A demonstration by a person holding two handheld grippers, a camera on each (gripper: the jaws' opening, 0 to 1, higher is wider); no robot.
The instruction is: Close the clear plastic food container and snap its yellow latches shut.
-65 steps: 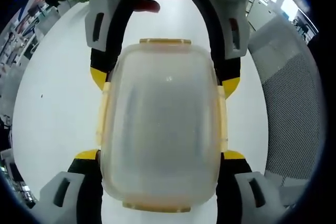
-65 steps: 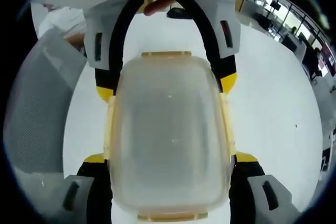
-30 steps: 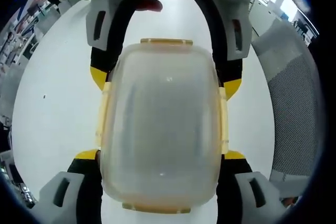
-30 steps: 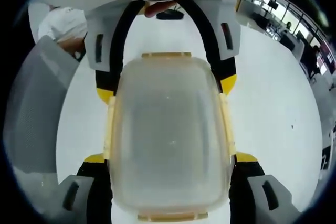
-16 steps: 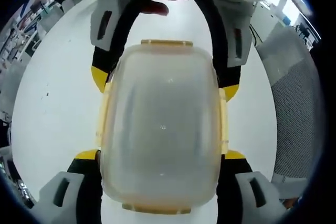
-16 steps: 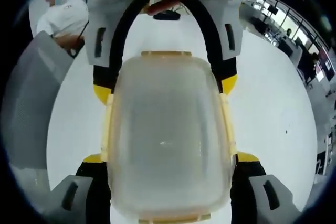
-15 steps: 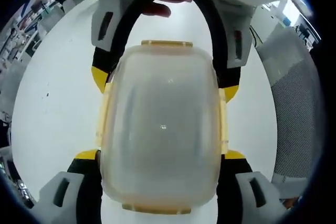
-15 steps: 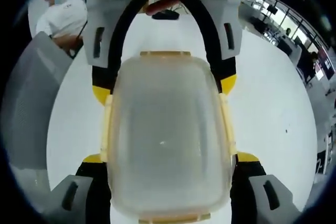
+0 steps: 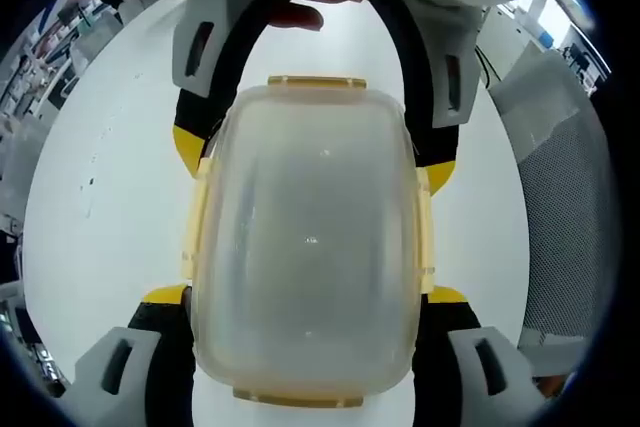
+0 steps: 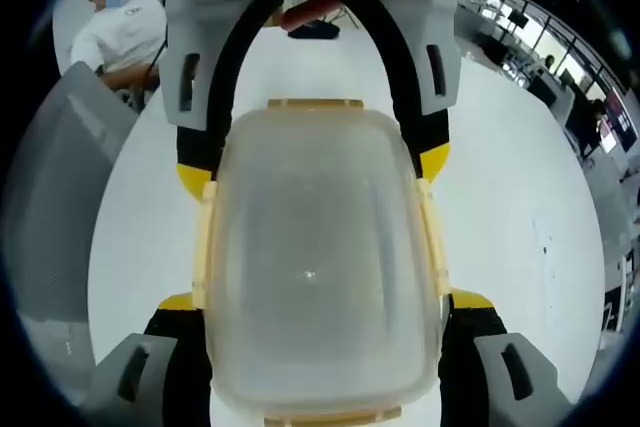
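A clear plastic food container [image 9: 308, 237] with its lid on is held between both grippers above a white table [image 9: 100, 197]. Yellow latches lie flat along its sides and ends [image 9: 316, 80]. My left gripper [image 9: 305, 295] clamps its long sides from the near end, yellow tips against the side latches. The right gripper [image 9: 315, 157] clamps the same sides from the far end. In the right gripper view the container [image 10: 320, 257] sits in my right gripper [image 10: 325, 300], with the left gripper [image 10: 316, 167] gripping from the top.
A grey mesh chair back [image 9: 570, 177] stands beside the table, seen also as the chair [image 10: 50, 207] in the right gripper view. A person in a white shirt [image 10: 125, 32] is behind it. Fingers [image 9: 300, 12] hold the opposite gripper's handle.
The container stays clamped by both grippers in the same pose. Only the background has shifted slightly with the hands.
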